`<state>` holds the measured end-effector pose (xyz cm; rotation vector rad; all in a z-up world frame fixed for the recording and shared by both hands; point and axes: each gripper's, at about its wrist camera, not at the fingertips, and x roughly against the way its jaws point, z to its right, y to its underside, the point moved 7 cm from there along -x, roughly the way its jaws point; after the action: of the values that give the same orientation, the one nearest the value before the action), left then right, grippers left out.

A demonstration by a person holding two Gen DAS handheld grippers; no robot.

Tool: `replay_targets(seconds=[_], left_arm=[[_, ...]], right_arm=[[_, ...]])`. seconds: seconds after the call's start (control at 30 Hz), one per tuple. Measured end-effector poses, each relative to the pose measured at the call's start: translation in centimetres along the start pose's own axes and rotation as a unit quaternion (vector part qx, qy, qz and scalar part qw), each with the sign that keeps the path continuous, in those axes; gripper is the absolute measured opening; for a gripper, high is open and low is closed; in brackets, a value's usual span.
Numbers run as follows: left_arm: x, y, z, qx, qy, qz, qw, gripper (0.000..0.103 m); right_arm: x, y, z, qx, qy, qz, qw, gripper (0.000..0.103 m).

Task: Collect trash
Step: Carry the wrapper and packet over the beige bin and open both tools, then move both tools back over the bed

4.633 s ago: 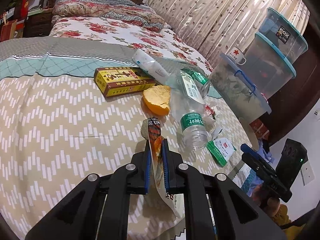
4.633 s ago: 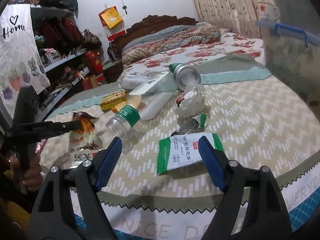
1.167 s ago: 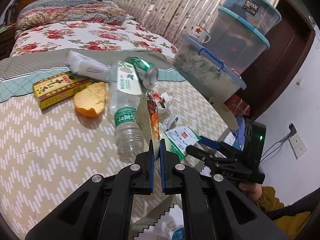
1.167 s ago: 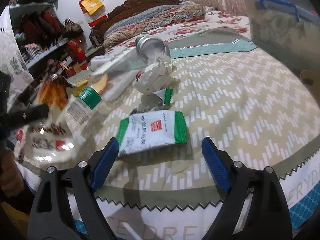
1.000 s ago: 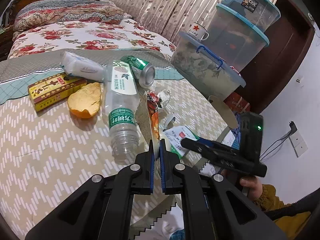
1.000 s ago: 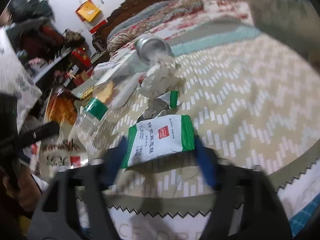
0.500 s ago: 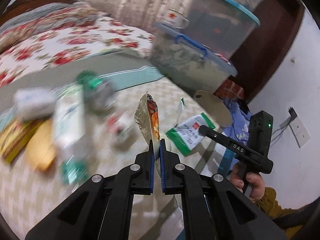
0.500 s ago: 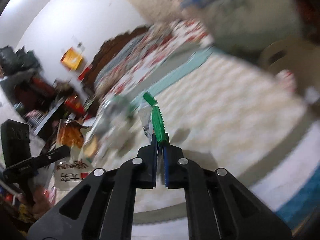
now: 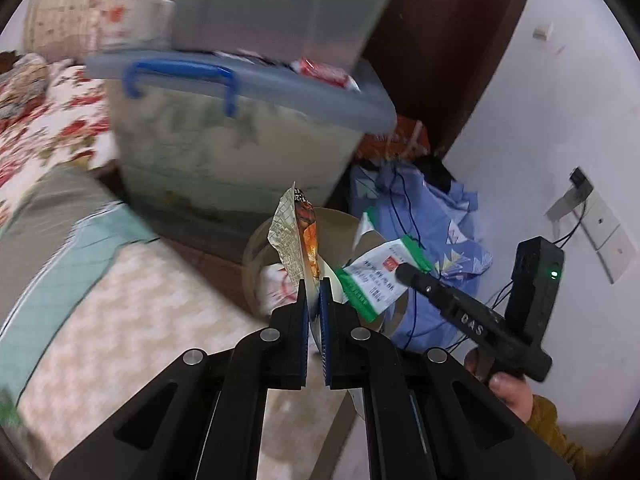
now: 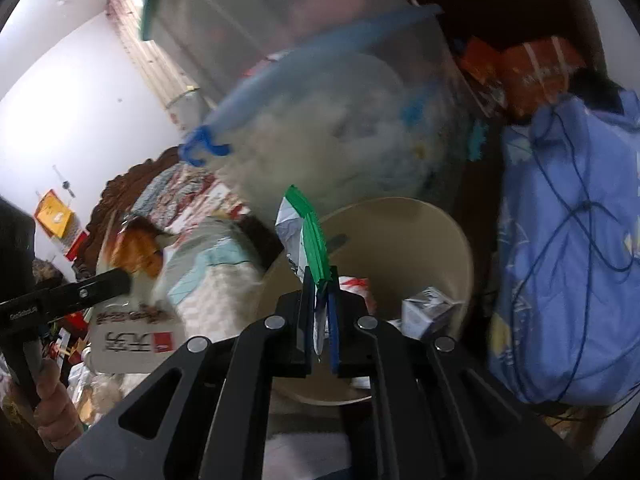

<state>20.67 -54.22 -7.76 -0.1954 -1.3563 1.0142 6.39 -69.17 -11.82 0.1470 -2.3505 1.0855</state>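
Blurred lidded storage bin [image 9: 224,136] by bed [image 9: 44,120] — blue cloth [image 10: 568,272] beside.

Left gripper [image 9: 313,280] jaws are pinching an orange snack wrapper [image 9: 304,236], standing upright, over the beige trash bin [image 9: 260,256] beside the bed [image 9: 120,320]. Right gripper [image 9: 402,270] is coming in from the right, clamping a green-and-white packet [image 9: 376,276] above the bin's rim. A hand [image 9: 508,390] is gripping its handle. Behind, a lidded storage box [image 9: 224,148] with blue handle is sitting blurred; blue cloth [image 9: 432,216] is lying against the white wall [image 9: 520,140].
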Motion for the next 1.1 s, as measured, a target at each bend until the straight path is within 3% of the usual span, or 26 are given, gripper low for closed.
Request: replay_targets(seconds=[0.03, 0.07, 0.1, 0.13, 0.17, 0.2, 0.3, 0.43, 0.63, 0.77, 0.9, 0.97, 1.03, 1.1], left_arm=[[-1.8, -0.3, 0.4, -0.005, -0.005, -0.009, 0.9999, 0.009], [-2.8, -0.4, 0.6, -0.006, -0.009, -0.014, 0.9998, 0.027], [-4.0, -0.4, 0.6, -0.004, -0.015, -0.019, 0.9997, 0.052], [-5.2, -0.5, 0.5, -0.001, -0.026, -0.020, 0.9994, 0.059], [-5.7, -0.4, 0.4, 0.001, -0.031, -0.021, 0.9993, 0.059], [-6.2, -0.3, 0.2, 0.003, -0.036, -0.026, 0.9990, 0.059], [-5.3, 0.2, -0.5, 0.024, -0.033, -0.025, 0.9989, 0.059], [-0.3, 2.3, -0.9, 0.034, -0.031, -0.005, 0.9989, 0.059], [9.8, 9.1, -1.9, 0.034, -0.032, 0.015, 0.9988, 0.059], [17.4, 14.8, -5.9, 0.075, -0.066, 0.029, 0.9946, 0.059], [25.6, 20.4, -12.6, 0.161, -0.135, 0.064, 0.9755, 0.058], [29.1, 23.2, -16.5, 0.215, -0.174, 0.080, 0.9577, 0.058], [31.6, 26.2, -20.7, 0.279, -0.209, 0.082, 0.9335, 0.057], [32.0, 28.1, -23.4, 0.323, -0.208, 0.075, 0.9203, 0.050]], right_arm=[[-0.4, -0.1, 0.6, -0.008, -0.005, -0.003, 1.000, 0.011], [-0.8, 0.0, 0.8, -0.014, -0.008, -0.007, 1.000, 0.012], [-1.4, 0.1, 1.5, -0.029, -0.017, -0.017, 0.999, 0.020], [-1.7, 0.1, 1.9, -0.044, -0.023, -0.022, 0.999, 0.029], [-1.8, -0.1, 2.7, -0.054, -0.024, -0.021, 0.998, 0.061], [-1.4, -0.2, 3.2, -0.067, -0.025, -0.006, 0.997, 0.077], [-0.6, -0.6, 2.6, -0.050, -0.025, 0.012, 0.998, 0.074], [0.0, -0.4, 1.2, -0.055, -0.048, 0.021, 0.997, 0.073], [0.8, 1.3, -4.6, -0.031, -0.104, 0.003, 0.994, 0.068], [0.5, 4.1, -10.2, 0.004, -0.144, -0.034, 0.989, 0.061], [-0.3, 7.6, -16.0, 0.037, -0.181, -0.078, 0.980, 0.058], [-0.8, 9.9, -19.7, 0.063, -0.201, -0.103, 0.972, 0.058], [-1.3, 12.3, -23.6, 0.092, -0.218, -0.126, 0.963, 0.058], [-1.6, 14.3, -26.8, 0.115, -0.230, -0.145, 0.955, 0.058]])
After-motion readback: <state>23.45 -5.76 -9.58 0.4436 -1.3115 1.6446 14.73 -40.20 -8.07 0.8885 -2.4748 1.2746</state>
